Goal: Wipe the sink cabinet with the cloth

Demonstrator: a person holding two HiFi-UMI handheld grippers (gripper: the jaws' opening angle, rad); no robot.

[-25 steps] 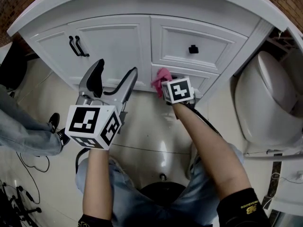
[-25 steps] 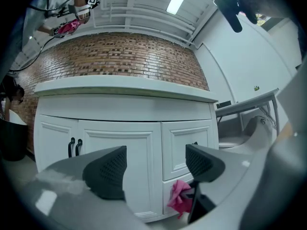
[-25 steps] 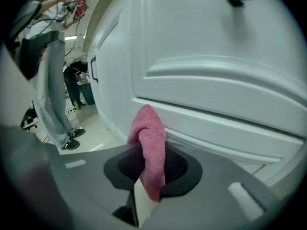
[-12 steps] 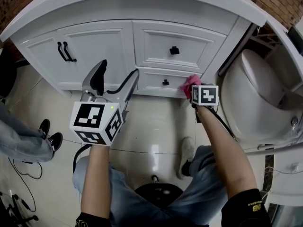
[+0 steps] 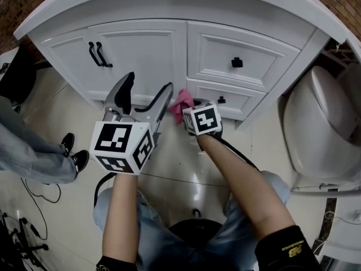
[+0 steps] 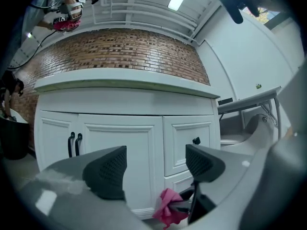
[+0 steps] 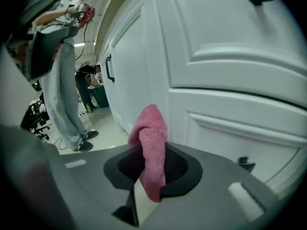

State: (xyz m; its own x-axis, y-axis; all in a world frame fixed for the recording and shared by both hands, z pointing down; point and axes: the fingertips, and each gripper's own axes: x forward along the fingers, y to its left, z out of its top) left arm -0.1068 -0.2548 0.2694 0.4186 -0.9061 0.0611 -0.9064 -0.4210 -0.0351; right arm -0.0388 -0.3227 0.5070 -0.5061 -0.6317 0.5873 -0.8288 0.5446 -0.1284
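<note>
The white sink cabinet (image 5: 146, 49) curves across the top of the head view, with two black door handles (image 5: 97, 54) and two drawers with black knobs. A pink cloth (image 5: 181, 104) is pinched in my right gripper (image 5: 189, 109), which is shut on it. The cloth presses against the cabinet front at the left end of the lower drawer (image 5: 225, 97). In the right gripper view the cloth (image 7: 151, 143) stands up between the jaws, close to the white panel (image 7: 230, 80). My left gripper (image 5: 148, 84) is open and empty, held off the door; its view shows the cloth (image 6: 168, 207) low down.
A white toilet (image 5: 321, 129) stands right of the cabinet. A bystander's jeans leg and black shoes (image 5: 76, 158) are at the left, with cables (image 5: 34, 193) on the glossy tile floor. My own knees are below the grippers.
The right gripper carried the cloth along the lower drawer to its right end, then back to its left end. The left gripper stayed open, about where it was.
</note>
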